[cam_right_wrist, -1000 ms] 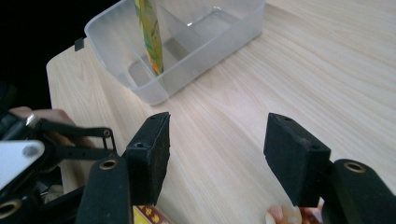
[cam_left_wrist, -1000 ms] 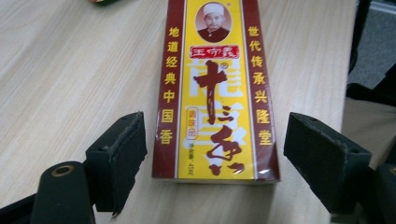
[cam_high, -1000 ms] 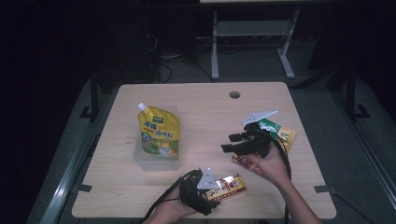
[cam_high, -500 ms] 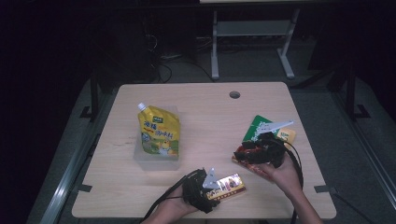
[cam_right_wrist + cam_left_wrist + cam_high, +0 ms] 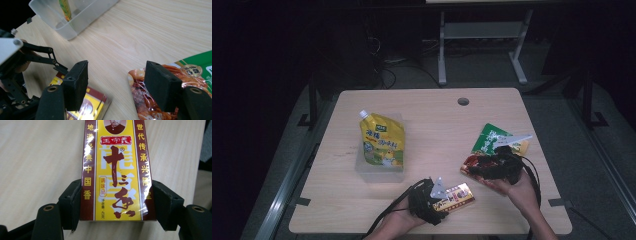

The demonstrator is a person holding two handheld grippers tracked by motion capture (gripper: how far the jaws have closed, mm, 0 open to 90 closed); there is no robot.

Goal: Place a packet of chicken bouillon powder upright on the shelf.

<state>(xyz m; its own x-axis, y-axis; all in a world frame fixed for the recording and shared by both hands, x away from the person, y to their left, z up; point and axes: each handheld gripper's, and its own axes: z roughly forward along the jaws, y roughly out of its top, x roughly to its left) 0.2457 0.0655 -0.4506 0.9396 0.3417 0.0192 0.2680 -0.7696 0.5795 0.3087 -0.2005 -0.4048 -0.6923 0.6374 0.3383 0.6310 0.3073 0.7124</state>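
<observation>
While the left gripper [image 5: 113, 202] rests low on the near edge of the table [image 5: 432, 107], its jaws are seen on either side of the yellow and maroon box [image 5: 116, 170], having just been closing; the pads stand at the box's long edges, but a firm pinch cannot be confirmed from the left gripper view, so whether the box is clamped or merely bracketed cannot be told. The box lies flat on the wood, its printed face upward. The right gripper [image 5: 122, 87] is held spread, its jaws having just been opening, with nothing between them; one pad hangs over the corner of the red packet [image 5: 150, 100], which lies flat and partly overlaps the green packet [image 5: 492, 140] near the table's right edge. Farther out, the clear tub [image 5: 379, 167] stands left of centre with the yellow pouch [image 5: 382, 142] upright inside it. Several faults are judged possible from here. The box's glossy wrap may let it slide out of the pads if it is lifted on a light grip. A grip taken only at the box's near end may let the far end droop. The red packet, being thin and flat, may be pushed along the table rather than picked up, and the green packet beneath may be dragged with it.
</observation>
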